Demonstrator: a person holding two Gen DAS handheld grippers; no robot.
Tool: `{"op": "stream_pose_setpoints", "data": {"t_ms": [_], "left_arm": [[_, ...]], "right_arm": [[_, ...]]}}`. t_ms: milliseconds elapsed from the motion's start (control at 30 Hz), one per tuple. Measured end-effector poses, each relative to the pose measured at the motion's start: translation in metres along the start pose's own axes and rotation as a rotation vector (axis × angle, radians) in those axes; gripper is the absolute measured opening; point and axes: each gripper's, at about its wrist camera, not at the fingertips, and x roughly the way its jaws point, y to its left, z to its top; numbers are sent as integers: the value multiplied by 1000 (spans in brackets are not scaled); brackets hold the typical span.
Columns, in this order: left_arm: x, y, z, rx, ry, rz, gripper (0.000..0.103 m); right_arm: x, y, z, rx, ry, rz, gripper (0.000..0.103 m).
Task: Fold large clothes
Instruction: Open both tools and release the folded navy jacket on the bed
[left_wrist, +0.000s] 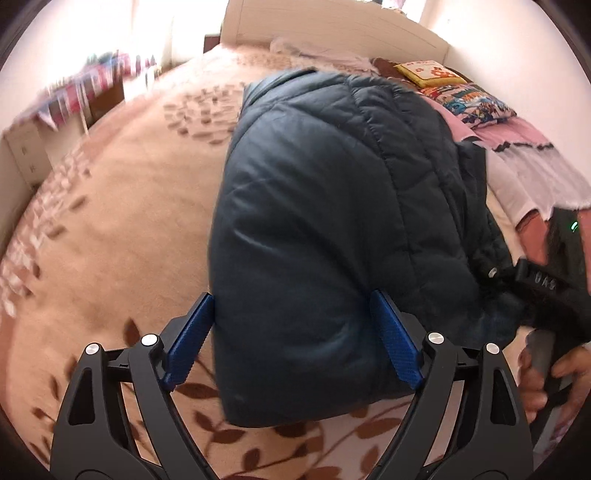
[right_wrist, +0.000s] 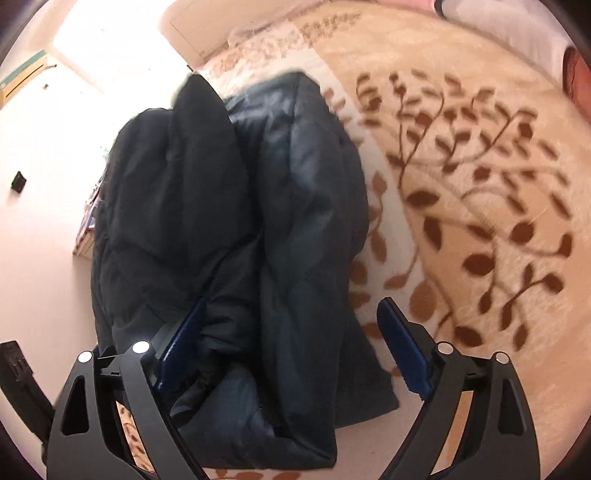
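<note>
A dark navy puffer jacket lies folded in a thick bundle on a beige blanket with brown leaves. My left gripper stands open over the bundle's near end, with a blue pad just off each side of the fabric. In the right wrist view the jacket shows as two puffy folds. My right gripper is open astride its near end; the left pad brushes the cloth and the right pad is clear of it. At the right edge of the left wrist view, a hand holds the right gripper.
The white headboard stands at the far end of the bed. Patterned pillows and a pink and white cloth lie to the jacket's right. A cluttered desk stands left of the bed. The leaf blanket spreads right of the jacket.
</note>
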Motion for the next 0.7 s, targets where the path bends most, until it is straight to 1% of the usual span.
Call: {"op": "stream_pose_setpoints", "data": {"t_ms": [33, 67, 100, 133, 167, 200, 267, 367, 533, 633, 700], "left_arm": [[-1, -1, -2, 2, -8, -7, 78], [-4, -5, -4, 14, -23, -3, 73], [-6, -8, -6, 27, -33, 5, 70], [-10, -13, -8, 47, -43, 22, 66], [-13, -15, -9, 53, -45, 25, 62], [-18, -16, -11, 48, -48, 17, 61], [-28, -15, -16, 34, -42, -7, 58], [-40, -19, -27, 45, -28, -19, 58], [-59, -22, -50, 53, -8, -34, 58], [-67, -26, -64, 73, -1, -28, 58], [-69, -29, -70, 83, -1, -19, 59]], "right_arm": [[8, -6, -1, 39, 54, 86, 77], [8, -9, -1, 63, 59, 129, 65], [6, -10, -1, 65, 55, 153, 52], [2, -3, -2, 30, 44, 143, 48], [-2, 3, -4, -7, 35, 120, 43], [-5, 7, -5, -28, 30, 103, 39], [-14, 12, -12, -51, 26, 84, 37], [-22, 9, -17, -36, 40, 97, 36], [-42, 1, -45, -34, 43, 101, 36], [-49, -4, -57, -17, 39, 106, 36], [-49, -10, -58, -7, 35, 104, 36]]}}
